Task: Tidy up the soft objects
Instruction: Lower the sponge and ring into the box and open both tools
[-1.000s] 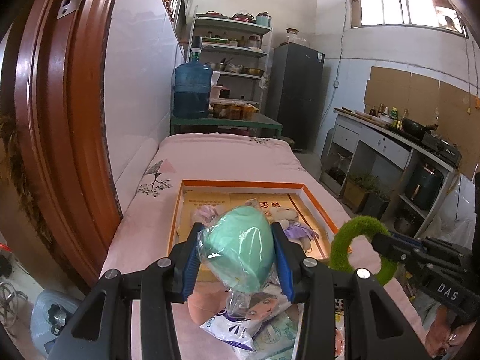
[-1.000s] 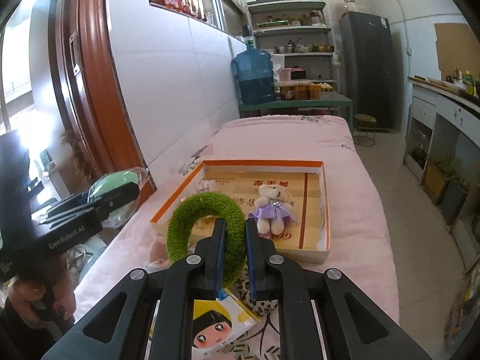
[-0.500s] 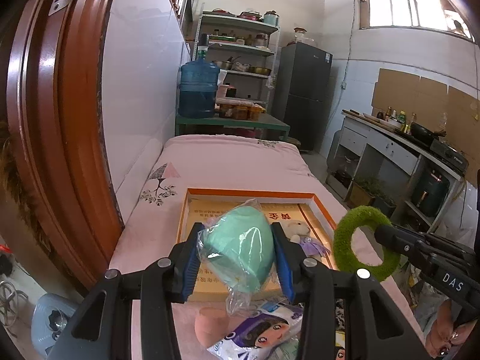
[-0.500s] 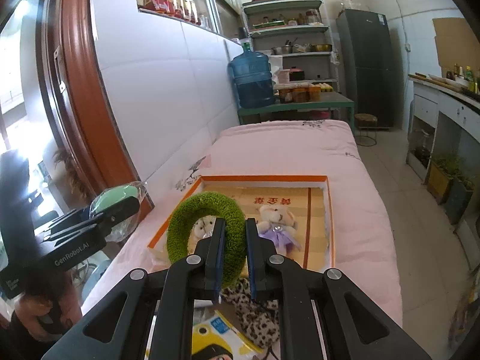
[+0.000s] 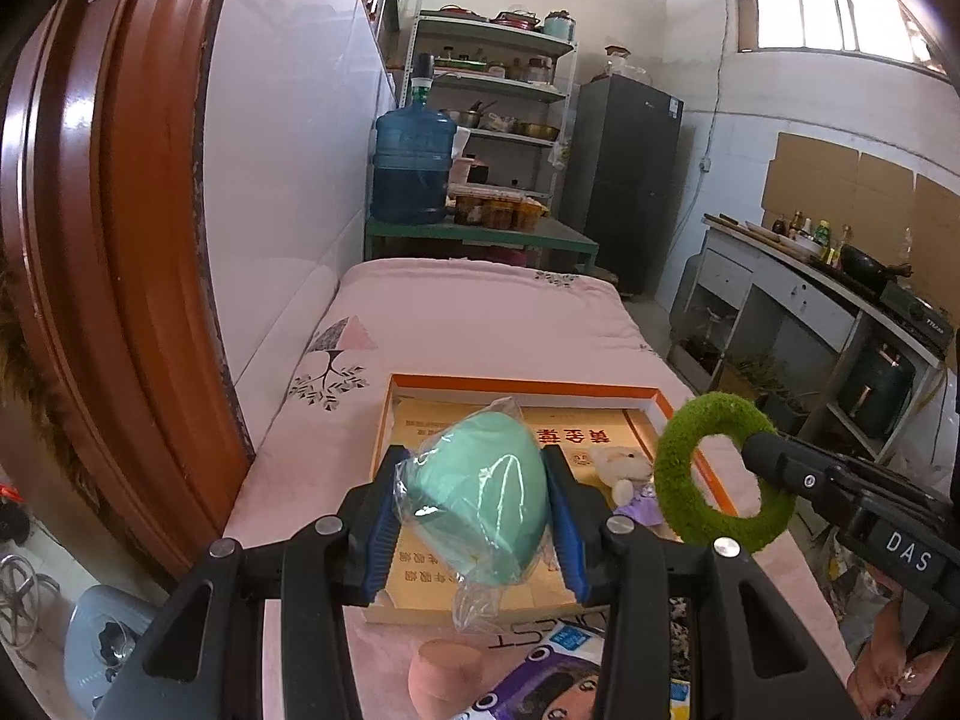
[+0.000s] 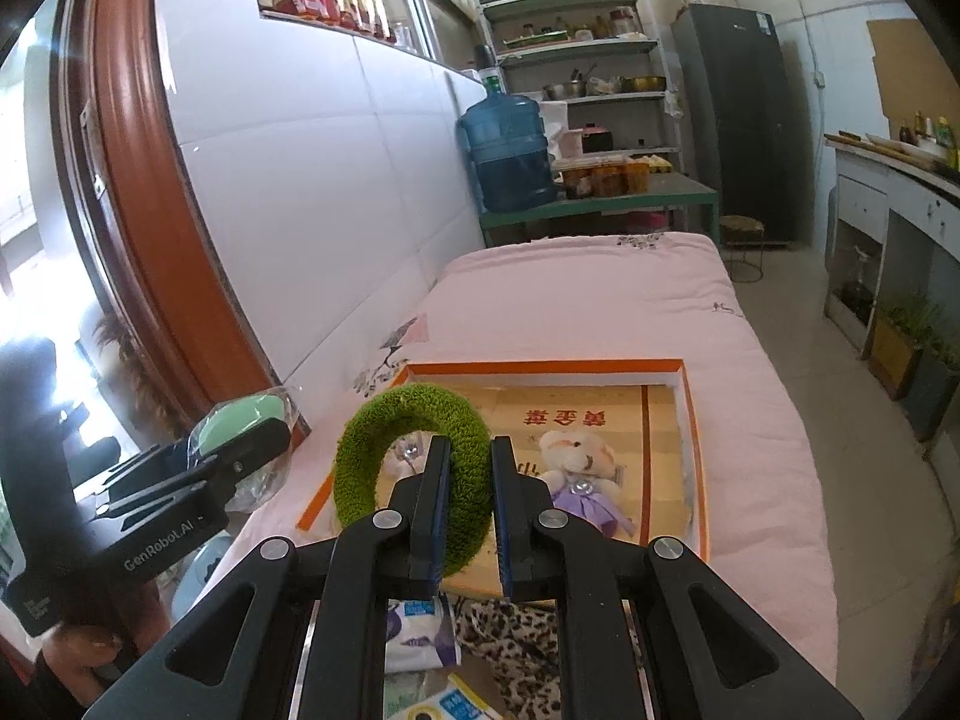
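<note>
My left gripper (image 5: 477,516) is shut on a mint-green soft lump in a clear plastic bag (image 5: 480,510), held above the near edge of an orange-rimmed shallow box (image 5: 522,385). My right gripper (image 6: 470,498) is shut on a fuzzy green ring (image 6: 408,462), also above the box's near side. In the left wrist view the green ring (image 5: 714,474) hangs to the right, with the right gripper's body behind it. A small teddy bear in a purple dress (image 6: 579,474) lies inside the box (image 6: 690,438). The bagged lump (image 6: 240,426) shows at the left of the right wrist view.
The box rests on a pink quilted bed (image 6: 600,300) along a white tiled wall. Printed packets (image 5: 540,678), a peach round pad (image 5: 444,672) and a leopard-print cloth (image 6: 504,624) lie near the bed's front. A water jug (image 5: 411,171), shelves and fridge stand beyond; a counter runs at right.
Both grippers have moved forward along the bed with their loads, so the box sits lower and nearer in both views. Neither grip has altered.
</note>
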`<state>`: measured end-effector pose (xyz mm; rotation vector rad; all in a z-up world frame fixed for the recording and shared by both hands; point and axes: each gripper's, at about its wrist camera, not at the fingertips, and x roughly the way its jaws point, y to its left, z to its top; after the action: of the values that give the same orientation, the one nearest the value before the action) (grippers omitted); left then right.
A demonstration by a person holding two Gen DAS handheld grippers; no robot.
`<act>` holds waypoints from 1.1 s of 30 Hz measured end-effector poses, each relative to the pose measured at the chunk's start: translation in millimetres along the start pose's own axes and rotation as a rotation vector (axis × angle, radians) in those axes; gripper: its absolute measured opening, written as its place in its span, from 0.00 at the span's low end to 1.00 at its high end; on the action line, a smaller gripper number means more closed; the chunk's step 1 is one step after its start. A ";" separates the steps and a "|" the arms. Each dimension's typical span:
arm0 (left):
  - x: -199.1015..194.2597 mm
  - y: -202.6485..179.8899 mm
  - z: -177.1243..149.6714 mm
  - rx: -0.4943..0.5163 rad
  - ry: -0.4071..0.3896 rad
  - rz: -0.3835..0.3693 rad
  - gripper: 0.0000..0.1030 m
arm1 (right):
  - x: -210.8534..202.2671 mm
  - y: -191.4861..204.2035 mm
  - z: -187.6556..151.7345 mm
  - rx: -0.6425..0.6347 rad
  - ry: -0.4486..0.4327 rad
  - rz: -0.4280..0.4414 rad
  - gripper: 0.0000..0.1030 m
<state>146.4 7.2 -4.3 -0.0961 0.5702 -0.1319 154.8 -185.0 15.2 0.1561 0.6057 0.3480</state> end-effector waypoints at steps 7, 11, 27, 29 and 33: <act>19.4 5.3 4.2 -0.008 0.026 0.018 0.43 | 20.6 -5.6 5.2 0.024 0.021 -0.010 0.13; 28.1 9.1 4.9 -0.020 0.038 0.023 0.43 | 29.0 -9.8 6.3 0.030 0.033 -0.021 0.13; 58.4 21.0 -6.7 -0.061 0.120 -0.018 0.43 | 64.3 -31.4 -2.4 0.073 0.095 -0.069 0.12; 61.1 17.6 -8.3 -0.059 0.128 -0.034 0.43 | 69.2 -35.7 -5.1 0.082 0.103 -0.078 0.13; 68.4 8.3 -12.8 -0.056 0.150 -0.069 0.43 | 75.8 -43.9 -9.8 0.096 0.119 -0.092 0.13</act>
<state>197.2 4.3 -52.4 -0.1617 0.7205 -0.1911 219.2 -197.8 -43.6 0.1998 0.7455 0.2400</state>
